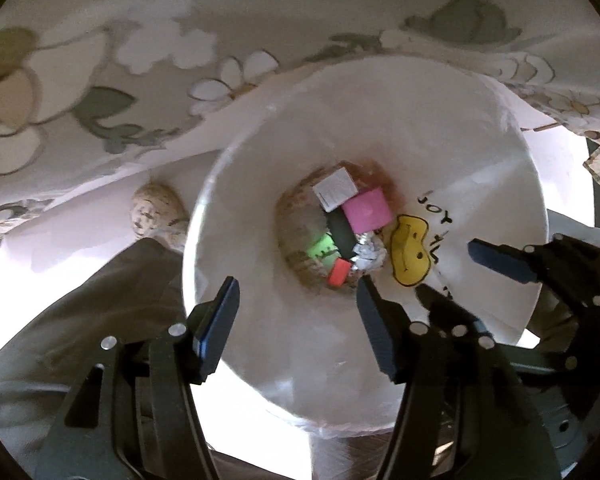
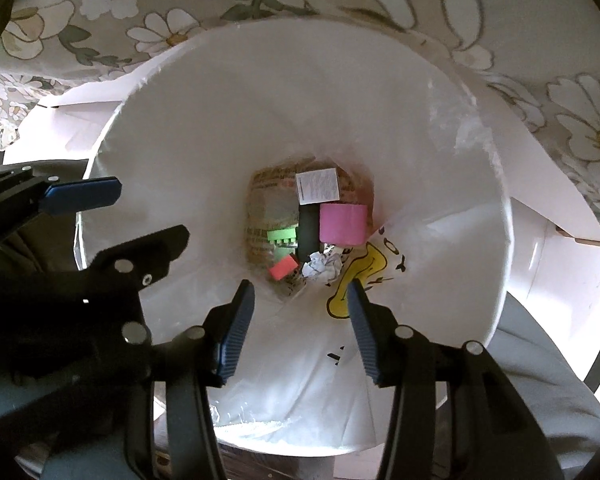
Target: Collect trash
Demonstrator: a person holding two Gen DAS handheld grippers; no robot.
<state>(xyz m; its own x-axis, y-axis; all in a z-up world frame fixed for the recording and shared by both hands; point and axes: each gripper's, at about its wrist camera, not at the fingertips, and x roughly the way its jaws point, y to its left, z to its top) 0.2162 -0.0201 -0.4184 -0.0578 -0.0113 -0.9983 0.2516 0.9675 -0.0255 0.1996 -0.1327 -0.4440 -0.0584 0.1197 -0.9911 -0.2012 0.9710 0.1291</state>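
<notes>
Both grippers hang point-down over the mouth of the white bin, which serves as the landmark here. The left gripper has its jaws partly apart with nothing between them; the right gripper is also partly apart and empty. The collected trash lies at the bottom of the bin, well below both sets of fingertips.

Likely risks, judged from this view: the loose liner with the yellow smiley print sags into the opening on one side, so a descending finger could snag it and drag the liner down or off the rim. The two grippers sit close together above the same opening, and a careless turn could knock one against the other. Nothing can be dropped, since neither gripper carries anything.

Counted at the bottom of the bin: one pink block, one green block, one red-orange block, one dark cylinder, one white printed card, one crumpled foil ball. Outside the bin, a flowered cloth lies just beyond its far rim.
</notes>
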